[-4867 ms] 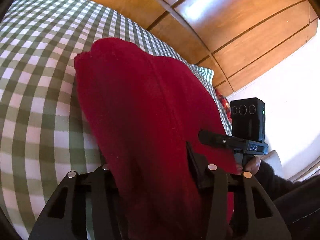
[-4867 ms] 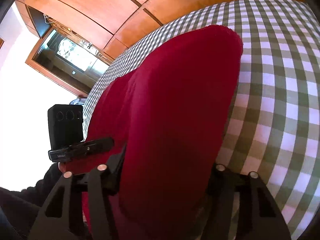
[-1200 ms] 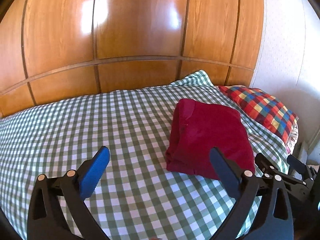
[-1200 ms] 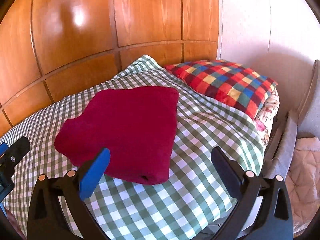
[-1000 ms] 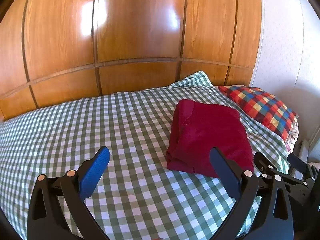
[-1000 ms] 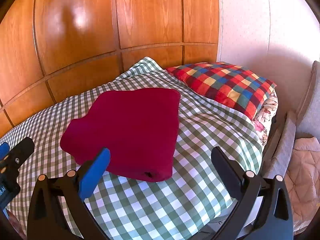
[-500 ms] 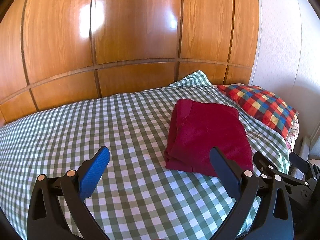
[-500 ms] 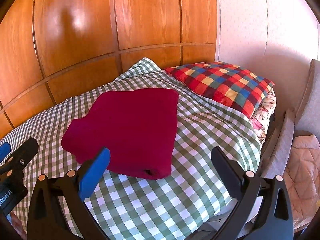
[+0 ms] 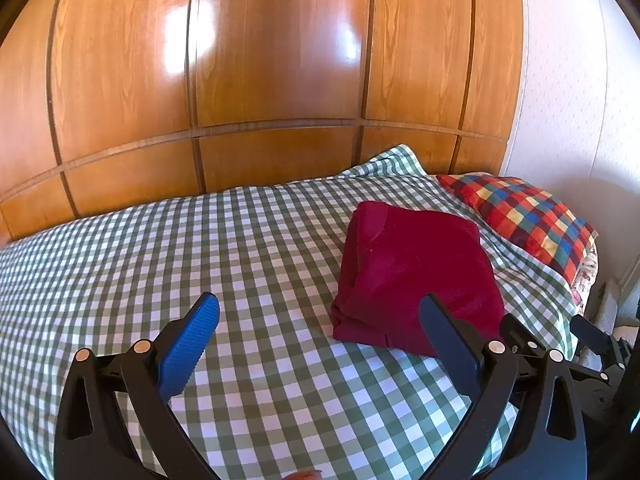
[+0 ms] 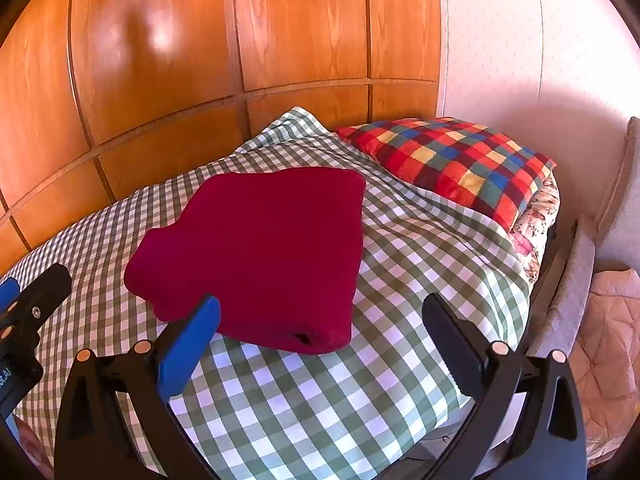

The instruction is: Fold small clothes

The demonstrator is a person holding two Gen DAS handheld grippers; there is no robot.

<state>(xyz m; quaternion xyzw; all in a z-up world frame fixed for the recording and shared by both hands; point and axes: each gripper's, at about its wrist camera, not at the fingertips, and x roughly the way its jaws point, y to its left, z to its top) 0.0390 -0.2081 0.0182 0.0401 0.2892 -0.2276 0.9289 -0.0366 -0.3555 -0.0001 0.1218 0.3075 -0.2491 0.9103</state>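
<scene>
Both hand-held grippers, which had the red cloth clamped between their fingers a few seconds back, have let go and drawn away from it, and over the last second the views have hardly shifted. Now the left hand-held gripper (image 9: 318, 316) hangs above the green-checked bed (image 9: 160, 248) with its jaws spread wide and nothing between them, and the right hand-held gripper (image 10: 320, 316) is likewise spread and empty. The red garment (image 10: 264, 248) lies on the bed as a compact, thick rectangle, its layered edges stacked at the near side, just short of the multicoloured checked pillow (image 10: 452, 164) and apart from it. It sits toward the pillow end, probably so the wide stretch of bedspread on the other side is free as working room. With the jaws held off and level with the bundle, the fold looks finished. The wooden panelling (image 9: 280, 60) behind plays no part.
</scene>
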